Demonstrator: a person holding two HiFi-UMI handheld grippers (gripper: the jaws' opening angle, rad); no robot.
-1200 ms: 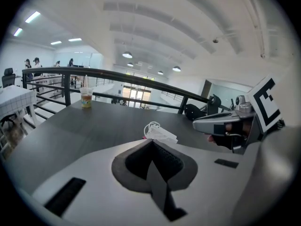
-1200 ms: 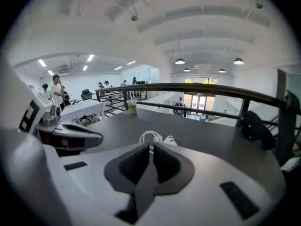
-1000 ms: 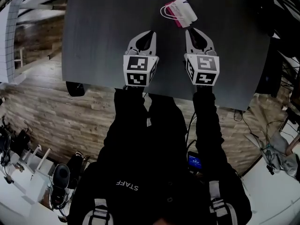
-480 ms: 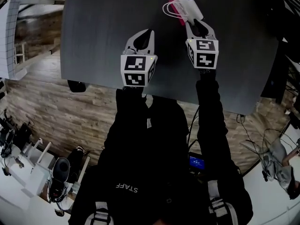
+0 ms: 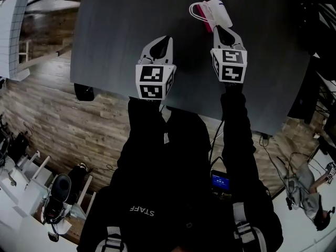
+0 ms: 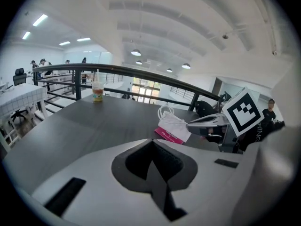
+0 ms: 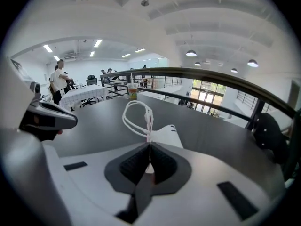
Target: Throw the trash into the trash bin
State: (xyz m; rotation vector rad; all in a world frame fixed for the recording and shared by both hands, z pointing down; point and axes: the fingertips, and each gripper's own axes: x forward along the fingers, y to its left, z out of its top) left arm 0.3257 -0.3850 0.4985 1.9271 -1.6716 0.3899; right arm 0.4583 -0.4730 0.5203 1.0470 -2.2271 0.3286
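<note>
— Looking down from the head camera, what is nearest?
— Two black sleeves (image 5: 236, 133) reach forward over a dark grey table (image 5: 115, 30). Each hand carries a grey hand-held gripper with a black-and-white marker cube on it.
— What is the left one doing?
— The left hand-held gripper (image 5: 168, 39) hovers over a bare stretch of the table. Its jaws are pressed together, with nothing between them.
— And the right one?
— The right hand-held gripper (image 5: 219, 29) is a little further forward. Its jaws have just been closing and now pinch the near edge of a white face mask (image 5: 218, 10). Its own camera shows that thin edge caught between the dark pads.
— Where is the mask?
— It lies on the table just ahead of the right gripper's tips. Its ear loops (image 7: 148, 118) curl away on the far side. A pink packet (image 6: 168, 136) lies under the mask, touching it and peeking out at one edge.
— What is beyond that?
— A cup (image 6: 97, 91) stands at the table's far edge, near a dark railing (image 6: 141, 72). Past the railing a few people (image 7: 59, 81) are too small to make out.
</note>
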